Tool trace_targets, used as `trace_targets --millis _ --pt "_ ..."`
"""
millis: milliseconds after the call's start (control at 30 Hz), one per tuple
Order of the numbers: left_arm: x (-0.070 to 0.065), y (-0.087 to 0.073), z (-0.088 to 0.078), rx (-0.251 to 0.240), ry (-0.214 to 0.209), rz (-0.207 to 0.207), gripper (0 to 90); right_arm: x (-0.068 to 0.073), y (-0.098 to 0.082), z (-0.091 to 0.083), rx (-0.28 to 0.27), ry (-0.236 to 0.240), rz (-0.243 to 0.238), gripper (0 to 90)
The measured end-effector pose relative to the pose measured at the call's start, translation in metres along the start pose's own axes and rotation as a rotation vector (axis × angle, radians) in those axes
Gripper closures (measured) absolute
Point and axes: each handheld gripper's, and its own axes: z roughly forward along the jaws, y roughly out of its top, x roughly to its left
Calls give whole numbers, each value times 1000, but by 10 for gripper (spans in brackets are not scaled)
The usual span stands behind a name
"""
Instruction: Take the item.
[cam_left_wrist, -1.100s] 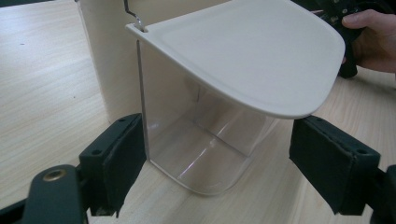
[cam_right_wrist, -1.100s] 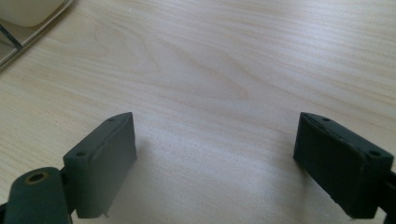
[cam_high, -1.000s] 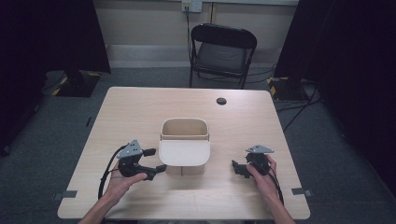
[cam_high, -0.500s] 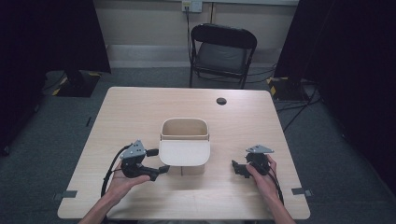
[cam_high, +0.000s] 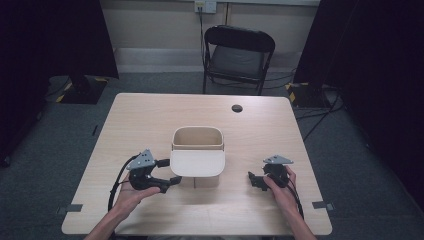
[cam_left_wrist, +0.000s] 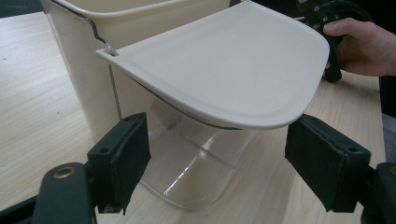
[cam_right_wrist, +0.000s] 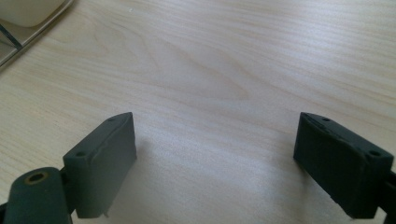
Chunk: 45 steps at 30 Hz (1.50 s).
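Observation:
A cream bin (cam_high: 197, 137) stands mid-table, its flat lid (cam_high: 197, 162) swung out level toward me. My left gripper (cam_high: 169, 172) lies at the lid's left corner and points at the bin. In the left gripper view the lid (cam_left_wrist: 224, 70) juts over the left gripper (cam_left_wrist: 219, 163), and a clear plastic part (cam_left_wrist: 187, 172) under the lid sits between the jaws, touched by neither pad. These jaws have just been closing and still stand wide. My right gripper (cam_high: 256, 180) rests on the table right of the bin, and in its own view the right gripper (cam_right_wrist: 215, 163) is open over bare wood.
A small black round thing (cam_high: 237, 108) lies on the wooden table (cam_high: 300, 150) at the far side. Behind the table stands a black folding chair (cam_high: 239, 55). The bin's corner (cam_right_wrist: 28, 14) shows at the top left of the right gripper view.
The left gripper's jaws look slightly narrower than before. Both hands and the bin keep their places.

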Motion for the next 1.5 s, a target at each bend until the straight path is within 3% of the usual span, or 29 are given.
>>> trace_targets --millis 967,1500 --pt "-2 4 -4 -32 -8 -13 228 0 0 0 0 0 1 124" --pt "-3 8 -5 -33 9 3 222 0 0 0 1 1 1 125"
